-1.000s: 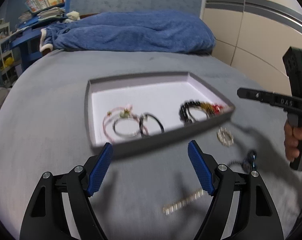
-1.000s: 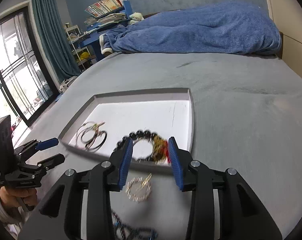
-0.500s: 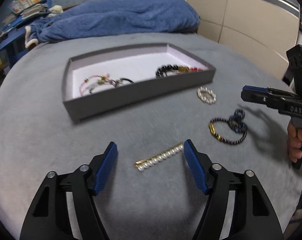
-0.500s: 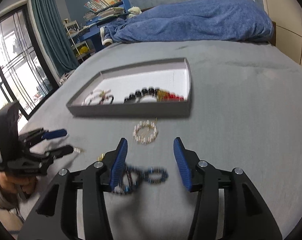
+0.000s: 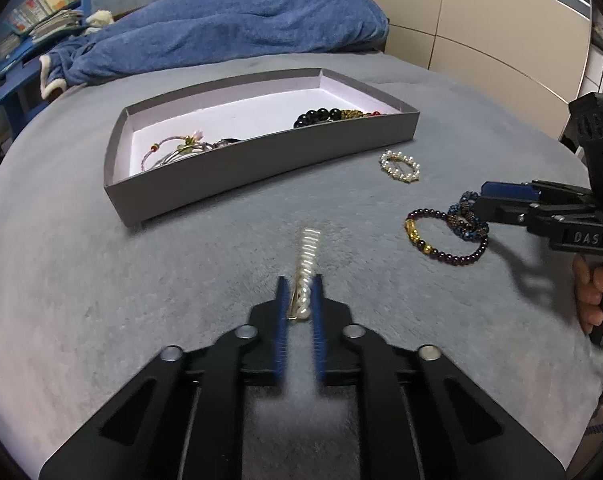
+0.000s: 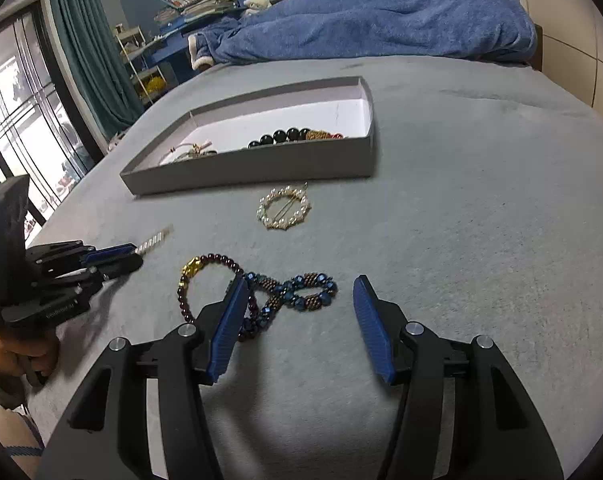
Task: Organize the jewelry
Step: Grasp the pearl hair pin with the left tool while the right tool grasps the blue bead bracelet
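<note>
The left gripper (image 5: 300,300) has just closed its blue jaws on the near end of the pearl hair clip (image 5: 306,264), low centre of the left wrist view; the pads press its sides, so the clip lies lengthwise, ready to be lifted. The right gripper (image 6: 299,322) has just been opening and stands about half spread, holding nothing, straddling the blue beaded bracelet (image 6: 297,292) that overlaps the dark red bracelet (image 6: 205,280) on the grey bedspread (image 6: 481,220), likely lining up a grab. The grey tray (image 5: 261,160), upper centre, already holds 2 clusters of bracelets; a round pearl brooch (image 6: 284,208) waits just in front of it.
</note>
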{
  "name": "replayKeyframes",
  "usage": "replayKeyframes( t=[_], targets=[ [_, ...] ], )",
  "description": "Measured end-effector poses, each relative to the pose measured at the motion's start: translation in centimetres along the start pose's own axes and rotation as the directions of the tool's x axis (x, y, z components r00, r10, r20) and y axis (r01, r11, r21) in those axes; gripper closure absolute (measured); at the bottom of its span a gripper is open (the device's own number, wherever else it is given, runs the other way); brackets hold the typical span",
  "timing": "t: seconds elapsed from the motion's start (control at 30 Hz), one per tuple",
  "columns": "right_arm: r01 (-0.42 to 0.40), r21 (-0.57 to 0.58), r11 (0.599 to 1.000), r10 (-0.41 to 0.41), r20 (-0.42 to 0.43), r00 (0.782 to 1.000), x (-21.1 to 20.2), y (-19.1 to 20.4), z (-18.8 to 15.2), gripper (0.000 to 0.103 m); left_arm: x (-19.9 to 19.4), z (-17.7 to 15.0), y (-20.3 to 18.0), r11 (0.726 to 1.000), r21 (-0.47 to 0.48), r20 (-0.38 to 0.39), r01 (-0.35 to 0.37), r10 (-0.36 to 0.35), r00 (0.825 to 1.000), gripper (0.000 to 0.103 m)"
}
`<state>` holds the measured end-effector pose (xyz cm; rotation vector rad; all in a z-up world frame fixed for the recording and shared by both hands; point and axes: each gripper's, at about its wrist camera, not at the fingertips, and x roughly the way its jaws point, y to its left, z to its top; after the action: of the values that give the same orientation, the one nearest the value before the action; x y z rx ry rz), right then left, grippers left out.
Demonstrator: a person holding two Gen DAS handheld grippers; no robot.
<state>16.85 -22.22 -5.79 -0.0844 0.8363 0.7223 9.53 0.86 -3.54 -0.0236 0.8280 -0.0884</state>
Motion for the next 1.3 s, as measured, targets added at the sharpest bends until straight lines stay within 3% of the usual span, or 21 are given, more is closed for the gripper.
replayKeyframes(
  t=[0.4, 0.5, 0.57, 0.7, 0.77, 1.3],
  targets=[
    [-0.045, 0.042, 0.998, 0.046, -0.038, 0.998, 1.5, -0.1, 0.4, 0.04, 0.4, 0.1, 0.1, 1.0, -0.007, -0.008, -0.002, 0.002, 1.0, 0.09],
    [-0.051, 0.057, 0.997, 0.053, -0.032, 0.998, 1.6, -0.3, 0.5, 0.053, 0.5, 0.1, -0.1, 1.0, 0.003, -0.008, -0.018, 0.018, 1.0, 0.089],
    [-0.057, 0.071, 0.996, 0.059, -0.027, 0.998, 1.5, -0.6, 0.4, 0.069, 0.5, 0.1, -0.2, 1.0, 0.006, -0.008, -0.027, 0.027, 1.0, 0.087],
    [-0.058, 0.065, 0.996, 0.06, -0.022, 0.998, 1.3, -0.5, 0.3, 0.082, 0.5, 0.1, -0.3, 0.999, 0.011, -0.009, -0.04, 0.04, 0.999, 0.086],
    [-0.068, 0.059, 0.996, 0.069, -0.016, 0.998, 1.2, -0.4, 0.2, 0.093, 0.5, 0.1, -0.2, 0.999, 0.01, -0.008, -0.041, 0.041, 0.999, 0.085],
    [-0.105, 0.083, 0.991, 0.098, 0.081, 0.992, -0.6, -1.0, -0.1, 0.095, 0.6, 0.2, 0.0, 1.0, -0.004, -0.012, -0.029, 0.029, 0.999, 0.085]
  ],
)
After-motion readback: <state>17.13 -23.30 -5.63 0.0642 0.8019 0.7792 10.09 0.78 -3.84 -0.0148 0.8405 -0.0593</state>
